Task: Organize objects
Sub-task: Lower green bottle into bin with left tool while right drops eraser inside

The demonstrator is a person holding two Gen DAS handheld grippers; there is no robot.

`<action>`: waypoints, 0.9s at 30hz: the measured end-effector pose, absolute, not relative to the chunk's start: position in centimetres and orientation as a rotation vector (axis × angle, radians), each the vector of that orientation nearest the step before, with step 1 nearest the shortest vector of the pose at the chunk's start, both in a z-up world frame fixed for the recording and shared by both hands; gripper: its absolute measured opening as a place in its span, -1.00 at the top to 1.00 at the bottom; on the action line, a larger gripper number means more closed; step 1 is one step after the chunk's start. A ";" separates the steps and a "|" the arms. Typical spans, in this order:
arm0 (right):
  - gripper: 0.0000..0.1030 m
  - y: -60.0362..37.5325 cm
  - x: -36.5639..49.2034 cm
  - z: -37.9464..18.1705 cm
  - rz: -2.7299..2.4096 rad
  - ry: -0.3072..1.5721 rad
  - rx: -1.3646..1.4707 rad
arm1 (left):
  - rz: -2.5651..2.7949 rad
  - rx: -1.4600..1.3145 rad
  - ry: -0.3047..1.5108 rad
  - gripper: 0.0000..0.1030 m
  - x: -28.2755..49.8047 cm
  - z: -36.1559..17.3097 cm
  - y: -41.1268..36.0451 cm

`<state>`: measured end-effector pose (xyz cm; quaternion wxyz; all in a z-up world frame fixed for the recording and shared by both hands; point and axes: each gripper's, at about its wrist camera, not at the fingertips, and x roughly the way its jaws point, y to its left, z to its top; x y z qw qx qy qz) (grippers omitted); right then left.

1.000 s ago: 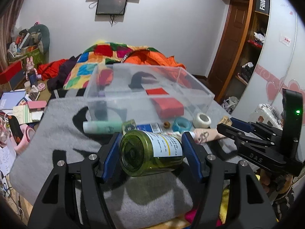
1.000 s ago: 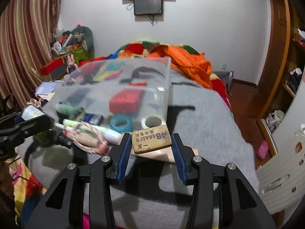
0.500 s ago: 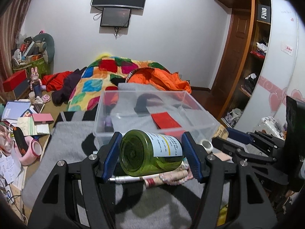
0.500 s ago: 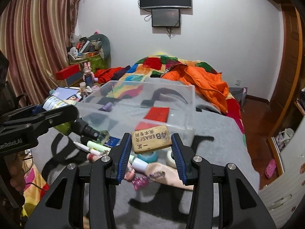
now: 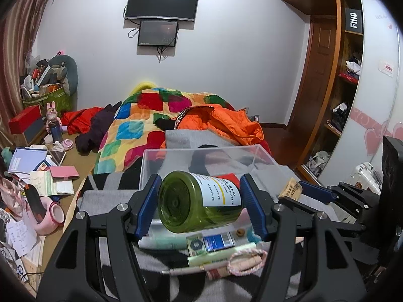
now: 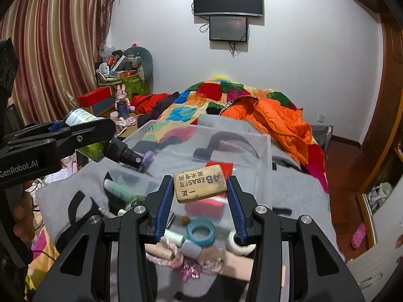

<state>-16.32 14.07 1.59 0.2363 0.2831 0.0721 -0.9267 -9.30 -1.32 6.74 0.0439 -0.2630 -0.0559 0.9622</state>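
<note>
Left wrist: left hand-held gripper (image 5: 200,207) clamps green bottle (image 5: 199,201) sideways, above clear bin (image 5: 151,161) | right hand-held gripper (image 6: 200,196) pinches eraser (image 6: 200,187) over it | imo lower both inside the walls before letting go, bottle'll roll

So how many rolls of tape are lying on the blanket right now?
2 visible. The teal roll lies in front of the clear box; the white roll sits to its right, partly behind a finger of the right hand-held gripper. Clutter may hide more.

Green bottle (image 5: 199,202) sideways, tan eraser (image 6: 200,186) tilted
</note>
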 end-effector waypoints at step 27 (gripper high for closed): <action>0.24 12.1 -25.4 -2.9 -2.549 0.281 1.021 | 2.838 -1.064 -0.157 -0.23 -17.7 1.0 -0.7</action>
